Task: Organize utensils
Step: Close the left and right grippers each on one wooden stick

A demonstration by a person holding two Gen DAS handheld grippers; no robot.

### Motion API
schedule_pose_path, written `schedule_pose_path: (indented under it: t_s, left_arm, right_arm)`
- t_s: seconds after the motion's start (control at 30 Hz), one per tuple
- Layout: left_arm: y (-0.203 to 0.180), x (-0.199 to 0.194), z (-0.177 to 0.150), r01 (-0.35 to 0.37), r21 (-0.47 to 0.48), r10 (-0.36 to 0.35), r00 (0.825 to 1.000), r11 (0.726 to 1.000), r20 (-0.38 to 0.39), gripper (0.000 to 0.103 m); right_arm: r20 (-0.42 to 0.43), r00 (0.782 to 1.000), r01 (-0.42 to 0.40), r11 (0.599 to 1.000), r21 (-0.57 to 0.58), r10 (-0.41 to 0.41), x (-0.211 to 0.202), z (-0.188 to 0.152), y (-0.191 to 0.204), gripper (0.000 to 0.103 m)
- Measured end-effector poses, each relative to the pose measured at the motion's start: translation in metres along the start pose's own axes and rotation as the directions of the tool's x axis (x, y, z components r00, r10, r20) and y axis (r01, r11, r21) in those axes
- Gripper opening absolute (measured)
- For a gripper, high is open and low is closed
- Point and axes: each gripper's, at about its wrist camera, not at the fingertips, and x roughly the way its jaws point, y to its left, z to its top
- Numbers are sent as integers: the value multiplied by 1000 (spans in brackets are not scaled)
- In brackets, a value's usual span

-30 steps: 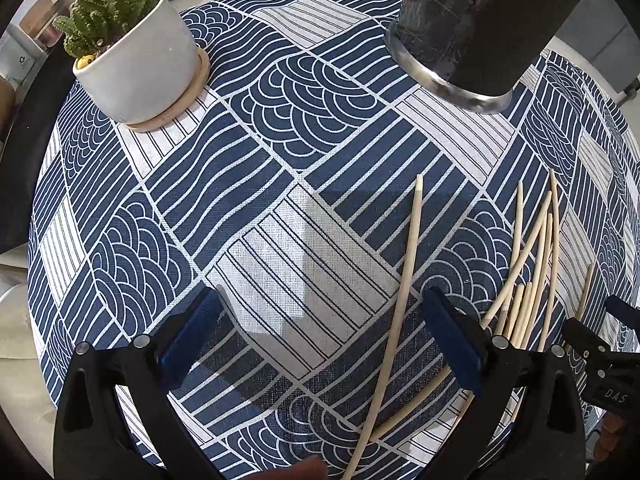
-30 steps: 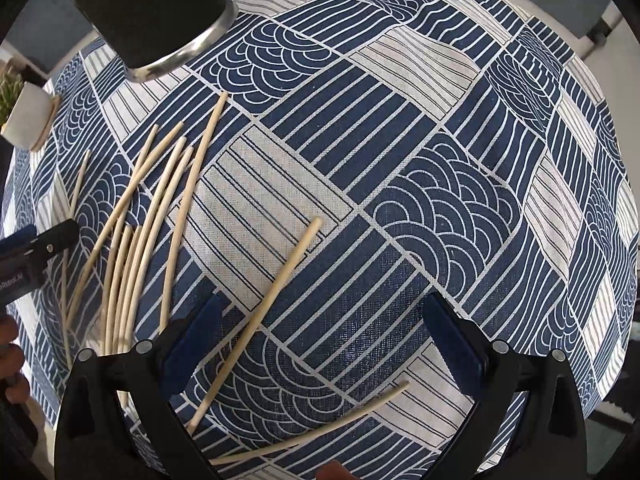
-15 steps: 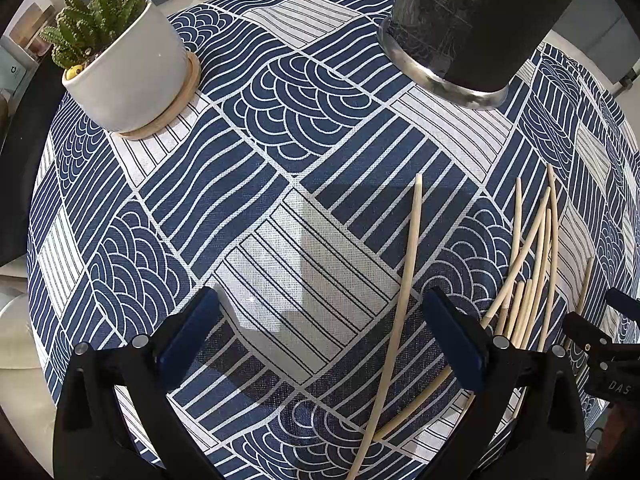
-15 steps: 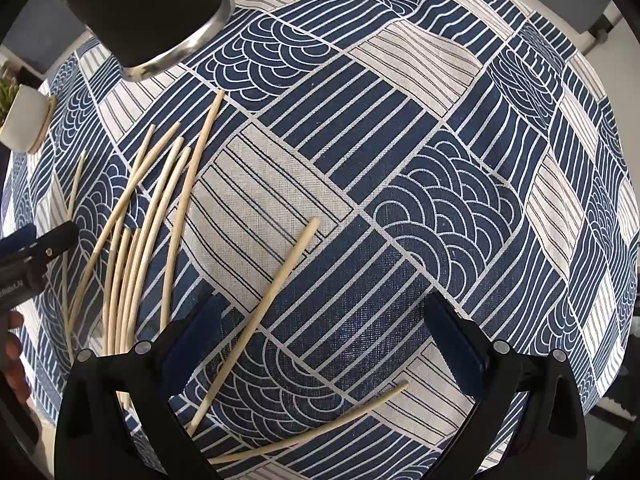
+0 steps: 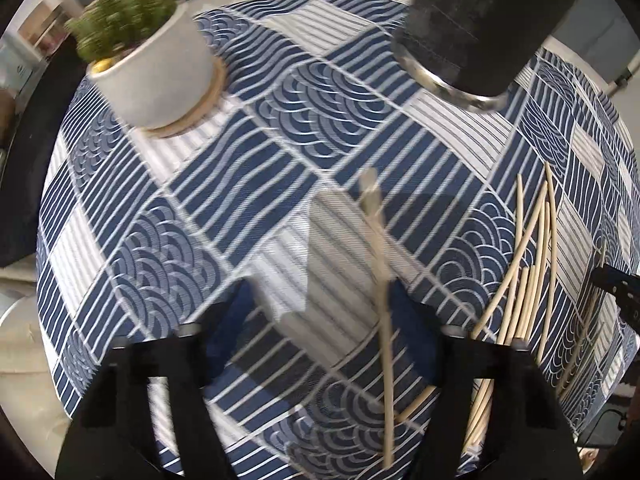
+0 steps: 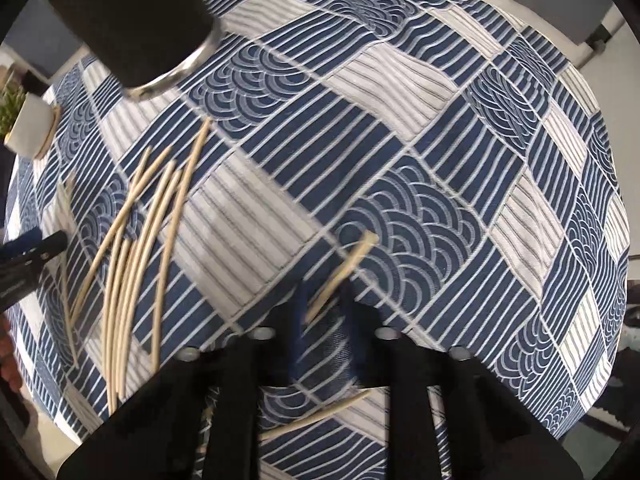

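Pale wooden chopsticks lie on a blue and white patterned tablecloth. My left gripper points down over one long chopstick. Its jaws are closing; the stick runs between them close to the right pad, and the left pad stands well apart from it. My right gripper is shut on a single chopstick that angles up to the right from its pads. Another chopstick lies under the right fingers. A loose bunch of several chopsticks lies between the two grippers, with those chopsticks at the right in the left view.
A tall black holder with a metal rim stands at the far side; this holder is top left in the right view. A cactus in a white pot sits far left. The round table's edge curves near both sides.
The right jaws have shut on the single chopstick. The left jaws have narrowed around the long chopstick, and the left view has shifted and blurred.
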Motion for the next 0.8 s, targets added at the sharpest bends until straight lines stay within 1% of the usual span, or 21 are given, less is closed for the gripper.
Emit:
schedule_pose_path:
  t_s: [0.03,0.1,0.17,0.3,0.43,0.5,0.57,0.63,0.67,0.7,0.8]
  left_arm:
    - [5,-1,-1,1,-10,-1,1000,1000,-3,43]
    - [13,-3,-2,1,-30,-1,1000,1000,-9,13]
    - [23,-3,-4,33,-59,-34,999,998,-17,8]
    - [34,-3,-6,76,-95,-78,997,993,-17,6]
    - [42,-7,-9,84,-109,-84,996,991,1,3]
    - [49,-10,-9,111,-138,-111,994,984,7,1]
    - [55,-16,-13,110,-149,-108,994,983,21,1]
    - [56,-26,-19,122,-144,-117,992,982,40,1]
    - [56,-33,-22,125,-143,-119,992,982,52,1]
    - [56,-41,-24,120,-139,-112,992,983,64,1]
    - [57,-62,-36,116,-139,-103,990,984,96,1]
  right_arm:
    - [6,1000,-1,1000,9,1,0,2,-3,5]
    - [18,999,-31,999,29,31,-2,5,-9,4]
    - [21,998,-67,996,55,66,-4,8,-16,4]
    - [59,987,-155,981,113,149,-15,15,-30,4]
    - [141,979,-161,981,108,145,-35,21,-41,4]
    - [186,973,-160,981,107,138,-46,25,-47,4]
    - [232,964,-157,982,100,131,-59,28,-54,4]
    - [260,956,-167,980,105,135,-65,19,-63,4]
    - [284,949,-174,978,112,136,-76,19,-68,4]
    - [303,944,-173,978,114,131,-77,22,-74,4]
    - [367,923,-168,980,110,117,-102,17,-77,4]
